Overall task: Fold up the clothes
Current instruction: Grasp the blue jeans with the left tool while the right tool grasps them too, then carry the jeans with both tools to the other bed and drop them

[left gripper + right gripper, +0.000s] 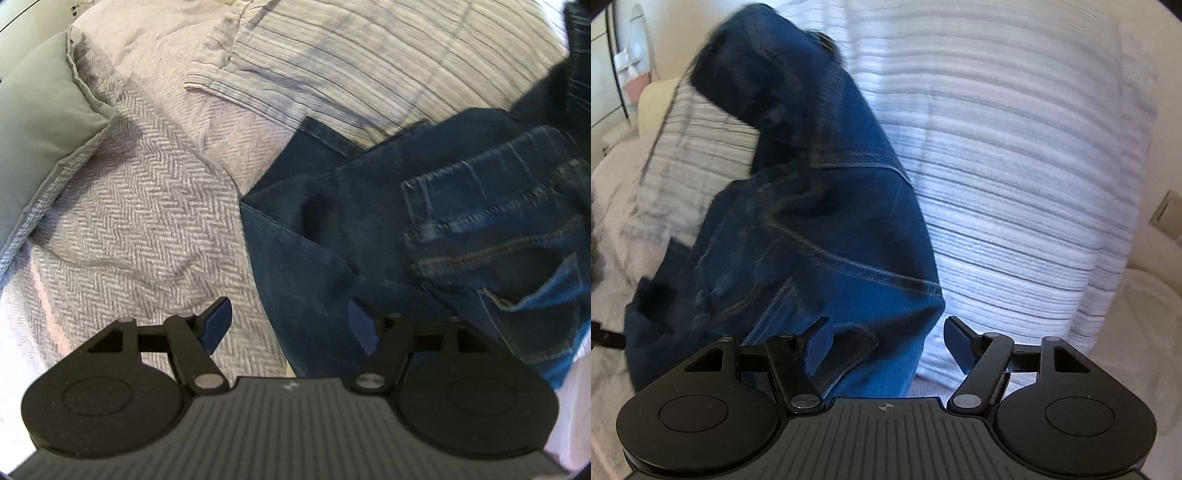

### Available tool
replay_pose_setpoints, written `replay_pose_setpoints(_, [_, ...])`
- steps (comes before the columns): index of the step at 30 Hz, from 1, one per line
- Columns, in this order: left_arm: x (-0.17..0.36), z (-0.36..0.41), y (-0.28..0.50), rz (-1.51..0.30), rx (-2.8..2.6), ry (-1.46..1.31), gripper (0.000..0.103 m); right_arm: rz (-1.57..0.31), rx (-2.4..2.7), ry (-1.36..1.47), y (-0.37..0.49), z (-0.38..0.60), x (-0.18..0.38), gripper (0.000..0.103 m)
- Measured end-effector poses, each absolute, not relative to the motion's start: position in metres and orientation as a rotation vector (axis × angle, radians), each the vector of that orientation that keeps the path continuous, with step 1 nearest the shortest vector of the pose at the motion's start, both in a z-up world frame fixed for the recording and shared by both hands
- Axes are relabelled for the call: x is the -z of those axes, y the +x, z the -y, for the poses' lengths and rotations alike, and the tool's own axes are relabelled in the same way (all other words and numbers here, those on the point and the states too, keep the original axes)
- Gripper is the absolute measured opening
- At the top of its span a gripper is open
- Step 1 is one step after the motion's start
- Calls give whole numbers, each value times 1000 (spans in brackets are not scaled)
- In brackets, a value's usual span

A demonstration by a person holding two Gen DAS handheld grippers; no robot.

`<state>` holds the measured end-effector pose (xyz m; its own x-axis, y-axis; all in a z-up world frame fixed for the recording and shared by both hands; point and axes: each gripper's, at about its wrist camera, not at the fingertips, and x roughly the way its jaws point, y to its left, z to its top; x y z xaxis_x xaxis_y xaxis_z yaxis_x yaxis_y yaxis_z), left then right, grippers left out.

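A pair of dark blue jeans lies crumpled on the bed, its waistband and a pocket at the right of the left wrist view. My left gripper is open, hovering over the jeans' left edge and holding nothing. In the right wrist view the jeans are bunched in a heap over a white shirt with thin grey stripes. My right gripper is open just above the jeans' near edge, its left finger over denim and its right finger over the shirt. The striped shirt also lies behind the jeans.
A pale herringbone bedspread covers the bed. A grey pillow lies at the far left. A cream pillow and a wall with a rocket picture are at the back left of the right wrist view.
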<state>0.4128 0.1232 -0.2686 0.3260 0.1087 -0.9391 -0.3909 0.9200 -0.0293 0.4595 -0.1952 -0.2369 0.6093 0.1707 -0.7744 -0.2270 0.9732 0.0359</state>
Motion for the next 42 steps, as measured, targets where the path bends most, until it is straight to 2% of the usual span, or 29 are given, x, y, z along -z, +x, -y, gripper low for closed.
replay_pose_setpoints(7, [302, -153, 411, -1192, -376, -463, 66, -1052, -249, 346, 480, 237, 292, 69])
replay_pose_setpoints(10, [317, -165, 409, -1161, -392, -616, 67, -1047, -261, 366, 473, 238, 295, 69])
replay_pose_setpoints(11, [322, -168, 409, -1148, -398, -665, 67, -1041, -269, 352, 471, 237, 295, 66])
replay_pose_setpoints(12, [327, -171, 410, -1131, -399, -716, 67, -1043, -275, 347, 471, 237, 294, 56])
replay_pose_setpoints(15, [337, -178, 416, -1075, -405, -838, 68, -1049, -293, 337, 470, 237, 291, 50])
replay_pose_setpoints(17, [341, -179, 424, -1066, -427, -849, 65, -1054, -293, 347, 471, 239, 288, 36])
replay_pose_setpoints(18, [342, -178, 428, -1080, -437, -824, 44, -1054, -302, 349, 470, 239, 287, 24])
replay_pose_setpoints(19, [341, -176, 432, -1102, -446, -787, 29, -1053, -309, 345, 469, 239, 284, 16])
replay_pose_setpoints(20, [339, -174, 432, -1102, -443, -770, 27, -1051, -312, 335, 468, 239, 280, 15])
replay_pose_setpoints(22, [331, -170, 427, -1084, -425, -751, 14, -1032, -330, 331, 464, 237, 269, 9])
replay_pose_setpoints(27, [281, -162, 391, -944, -404, -714, 8, -930, -396, 271, 445, 225, 227, 6])
replay_pose_setpoints(33, [196, -164, 324, -746, -399, -664, 7, -760, -543, 189, 402, 211, 166, 6])
replay_pose_setpoints(36, [154, -171, 267, -643, -432, -660, 7, -676, -629, 184, 380, 199, 133, 6])
replay_pose_setpoints(42, [73, -193, 105, -422, -606, -644, 6, -517, -899, 194, 309, 139, 72, 5])
